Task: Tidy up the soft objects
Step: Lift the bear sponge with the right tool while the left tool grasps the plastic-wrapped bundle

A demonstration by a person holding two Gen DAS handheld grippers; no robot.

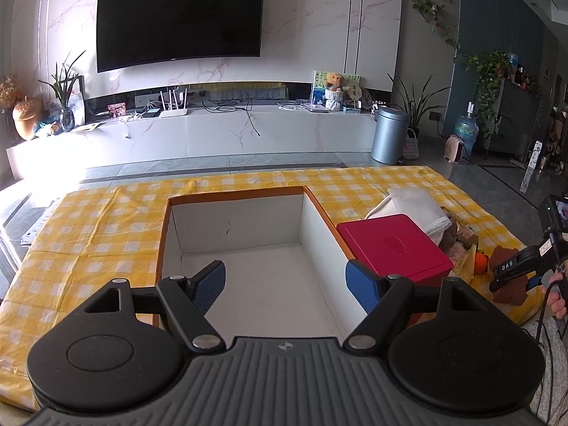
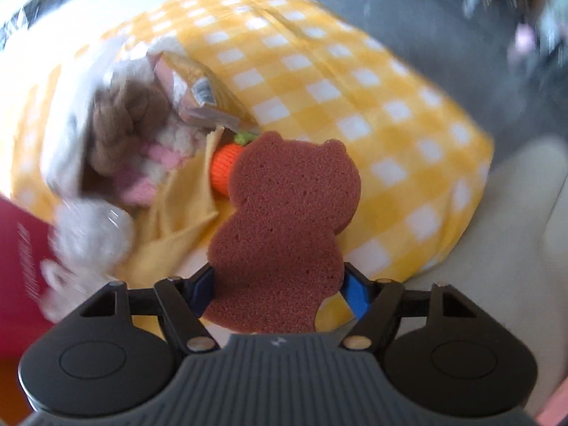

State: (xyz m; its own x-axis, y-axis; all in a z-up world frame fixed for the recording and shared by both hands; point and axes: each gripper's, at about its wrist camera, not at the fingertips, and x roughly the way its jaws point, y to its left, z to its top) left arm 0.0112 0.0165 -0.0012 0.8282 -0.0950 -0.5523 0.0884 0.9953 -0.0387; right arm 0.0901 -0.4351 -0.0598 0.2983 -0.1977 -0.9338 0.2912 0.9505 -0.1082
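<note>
My right gripper [image 2: 278, 287] is shut on a brown bear-shaped sponge [image 2: 291, 195], with a blue pad pressing on each side of its lower body. Beneath it lies a pile of soft things: a knitted orange carrot [image 2: 225, 167], a brown braided piece [image 2: 120, 124], a pink and white fluffy item [image 2: 159, 163], a yellow cloth [image 2: 177, 220] and a white fluffy toy [image 2: 92, 234]. My left gripper [image 1: 285, 280] hangs open and empty over a white-lined box with an orange rim [image 1: 234, 193]. In the left wrist view the right gripper [image 1: 511, 273] and sponge [image 1: 507, 294] are at the far right.
A red box [image 1: 390, 245] stands right of the open box, with white folded fabric [image 1: 415, 206] behind it. A foil packet [image 2: 198, 92] lies in the pile. Everything rests on a yellow checked cloth [image 1: 88, 248]. A hand [image 1: 557, 301] holds the right gripper. A metal bin [image 1: 388, 135] stands beyond.
</note>
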